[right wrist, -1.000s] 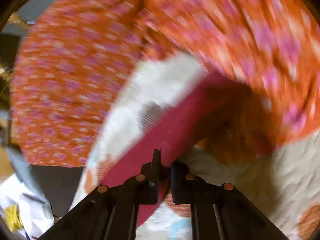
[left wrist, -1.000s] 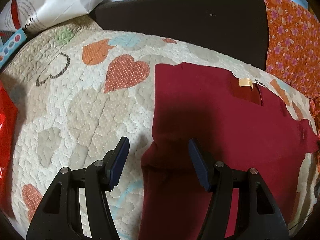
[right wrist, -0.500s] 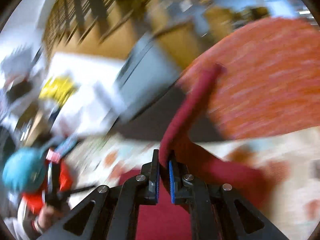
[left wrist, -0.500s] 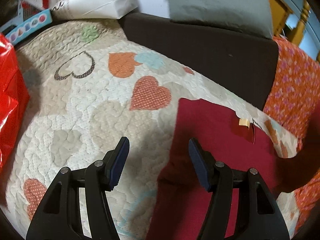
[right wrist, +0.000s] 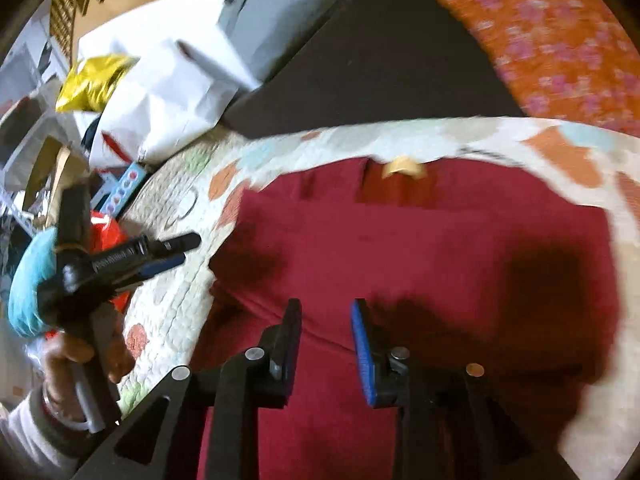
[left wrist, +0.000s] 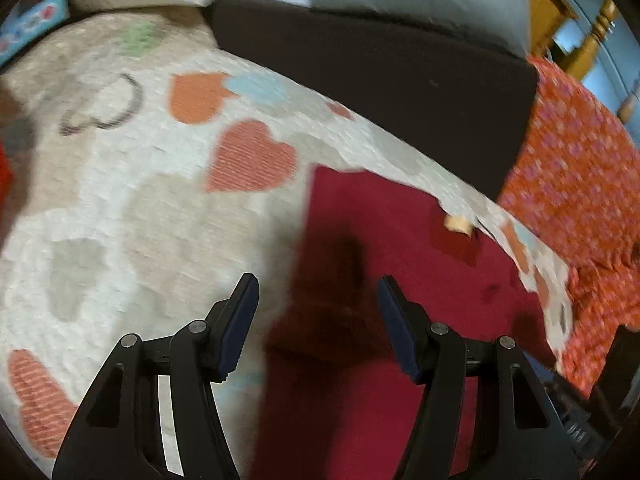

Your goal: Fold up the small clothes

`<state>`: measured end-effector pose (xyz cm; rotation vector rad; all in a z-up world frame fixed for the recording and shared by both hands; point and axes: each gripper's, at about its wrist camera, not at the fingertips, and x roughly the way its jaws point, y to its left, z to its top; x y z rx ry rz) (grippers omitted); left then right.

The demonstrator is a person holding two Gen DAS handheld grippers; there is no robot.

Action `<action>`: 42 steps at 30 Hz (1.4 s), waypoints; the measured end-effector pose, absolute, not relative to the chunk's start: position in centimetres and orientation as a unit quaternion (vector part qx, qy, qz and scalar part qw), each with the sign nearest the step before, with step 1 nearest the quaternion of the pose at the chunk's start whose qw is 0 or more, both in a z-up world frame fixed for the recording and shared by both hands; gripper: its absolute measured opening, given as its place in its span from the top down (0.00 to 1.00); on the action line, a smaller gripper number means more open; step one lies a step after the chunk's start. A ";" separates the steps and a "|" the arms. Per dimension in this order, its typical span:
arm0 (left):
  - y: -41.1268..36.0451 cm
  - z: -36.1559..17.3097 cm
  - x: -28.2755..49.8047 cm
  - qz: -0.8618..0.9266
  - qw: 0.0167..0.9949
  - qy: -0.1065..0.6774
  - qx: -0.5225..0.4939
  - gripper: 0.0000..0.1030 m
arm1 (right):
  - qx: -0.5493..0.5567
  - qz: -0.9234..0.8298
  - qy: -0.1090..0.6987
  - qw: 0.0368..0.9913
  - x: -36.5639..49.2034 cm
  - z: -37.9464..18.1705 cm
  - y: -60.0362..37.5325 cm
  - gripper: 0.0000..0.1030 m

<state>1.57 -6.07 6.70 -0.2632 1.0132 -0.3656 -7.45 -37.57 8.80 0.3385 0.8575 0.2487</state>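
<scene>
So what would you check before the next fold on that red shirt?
1. Right gripper let go of the shirt: ok, its jaws have just been opening and stand apart with no cloth pinched.
2. Left gripper free: ok, open, nothing between the jaws.
3. Shirt fully on the quilt: ok in both views.
4. Folded side lying flat: cannot tell, the picture is blurred and shadowed there.
5. Collar label end visible for orientation: ok.
</scene>
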 end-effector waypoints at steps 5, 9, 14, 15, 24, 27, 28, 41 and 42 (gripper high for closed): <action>-10.0 5.0 1.8 -0.205 0.842 0.494 -0.071 0.47 | 0.165 0.052 0.394 0.902 -10.9 10.2 -42.4 0.76; -10.9 5.5 2.3 -0.226 0.838 0.491 -0.072 0.91 | 0.205 0.027 0.396 0.895 -12.3 9.3 -45.9 0.76; -8.9 10.9 1.8 -0.245 0.875 0.404 -0.100 0.92 | 0.186 0.005 0.379 0.906 -12.4 10.3 -46.1 0.76; -8.4 11.3 1.8 -0.235 0.883 0.397 -0.091 0.92 | 0.189 0.010 0.372 0.908 -12.3 10.5 -46.1 0.76; -9.1 3.7 3.6 -0.157 0.850 0.502 -0.024 0.92 | 0.144 -0.023 0.458 0.877 -8.5 5.4 -44.9 0.76; -9.0 4.9 2.9 -0.162 0.859 0.485 -0.020 0.92 | 0.145 -0.023 0.443 0.884 -10.0 7.6 -45.0 0.75; -9.1 5.0 2.7 -0.162 0.861 0.482 -0.017 0.92 | 0.138 -0.028 0.438 0.888 -10.6 8.3 -45.0 0.75; -8.0 6.1 0.7 -0.151 0.868 0.473 -0.027 0.75 | 0.119 -0.049 0.461 0.878 -13.8 8.0 -43.0 0.72; -7.8 6.4 0.3 -0.150 0.870 0.468 -0.027 0.71 | 0.123 -0.050 0.457 0.880 -14.9 8.5 -42.7 0.72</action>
